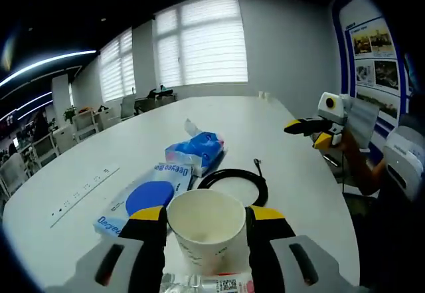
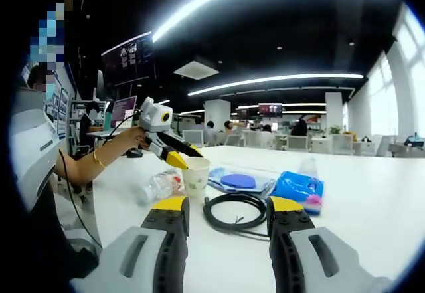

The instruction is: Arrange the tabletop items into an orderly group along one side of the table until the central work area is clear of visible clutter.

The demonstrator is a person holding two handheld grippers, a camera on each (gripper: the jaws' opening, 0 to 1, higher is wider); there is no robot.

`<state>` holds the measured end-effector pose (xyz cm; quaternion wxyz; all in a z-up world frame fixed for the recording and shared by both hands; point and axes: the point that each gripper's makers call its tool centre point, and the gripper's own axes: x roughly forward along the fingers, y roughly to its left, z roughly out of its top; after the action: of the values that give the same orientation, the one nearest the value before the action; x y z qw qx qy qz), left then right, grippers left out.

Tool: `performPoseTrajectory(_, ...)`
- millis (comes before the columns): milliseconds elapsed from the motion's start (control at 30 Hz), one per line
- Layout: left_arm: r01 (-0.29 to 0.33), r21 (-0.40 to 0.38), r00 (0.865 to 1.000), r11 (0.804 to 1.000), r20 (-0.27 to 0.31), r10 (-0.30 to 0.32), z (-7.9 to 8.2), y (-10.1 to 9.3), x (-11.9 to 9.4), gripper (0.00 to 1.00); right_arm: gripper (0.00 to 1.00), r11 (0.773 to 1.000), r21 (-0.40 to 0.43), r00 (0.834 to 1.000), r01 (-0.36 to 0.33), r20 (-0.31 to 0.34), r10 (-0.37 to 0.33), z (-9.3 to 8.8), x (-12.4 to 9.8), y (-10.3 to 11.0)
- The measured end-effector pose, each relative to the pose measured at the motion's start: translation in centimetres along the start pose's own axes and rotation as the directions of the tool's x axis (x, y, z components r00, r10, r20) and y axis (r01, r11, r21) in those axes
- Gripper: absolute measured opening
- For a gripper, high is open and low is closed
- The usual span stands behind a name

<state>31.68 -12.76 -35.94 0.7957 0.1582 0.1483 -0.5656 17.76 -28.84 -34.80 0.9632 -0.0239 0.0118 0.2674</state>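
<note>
The left claw point(image 1: 207, 230) is clamped on a paper cup point(image 1: 206, 230). In the left gripper view its two yellow-tipped jaws press on each side of the cup. In the right gripper view the same claw point(image 2: 179, 159) shows from the side, with a hand point(image 2: 135, 139) holding it and the cup point(image 2: 196, 178) at its tip, low over the white worktop point(image 2: 372, 200).

The right claw point(image 2: 228, 214) is wide apart and holds nothing. It floats just above the worktop, facing a black cable point(image 2: 236, 213) that lies in a loop in the gap between its jaws. In the left gripper view this claw point(image 1: 304, 128) hangs in the air off to the right.

The other things lie close together. Past the cup there is a flat glove box point(image 1: 147, 196) with a blue circle on it, and a blue bag point(image 1: 197, 151) just behind the box. The cable point(image 1: 234, 181) sits beside the box. A clear bottle point(image 2: 158, 186) lies on its side right by the cup.

The step now looks like moving the cup. I think the cup needs to go down standing up at the edge of the pile, and then the jaws let go. The cup is light and could tip over, so slow and gentle is best. The right claw could then take the cable, but the loop may flop open when lifted.
</note>
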Motion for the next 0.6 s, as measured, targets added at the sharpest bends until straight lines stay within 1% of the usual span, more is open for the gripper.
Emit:
performPoseTrajectory(200,0.006,-0.021,1.0,1.0,0.012,-0.005,-0.1,0.0,-0.2,0.49,0.45,1.0,0.004,1.0,0.007,-0.006,-0.007,-0.1,-0.1,0.0)
performPoseTrajectory(367,0.009,-0.055,1.0,0.998,0.028,-0.008,-0.2,0.0,-0.2,0.53,0.5,0.999,0.022,0.998,0.046,-0.034,-0.045,-0.8,-0.6,-0.7)
performPoseTrajectory(467,0.027,-0.066,1.0,0.997,0.011,-0.026,-0.6,-0.3,-0.2,0.57,0.51,0.998,0.03,0.998,0.055,-0.034,-0.054,-1.0,-0.9,-0.9)
performPoseTrajectory(600,0.035,-0.091,0.999,0.995,0.027,-0.033,-0.6,-0.2,-0.1,0.6,0.51,0.997,0.038,0.998,0.062,-0.033,-0.061,-1.1,-1.2,-1.0)
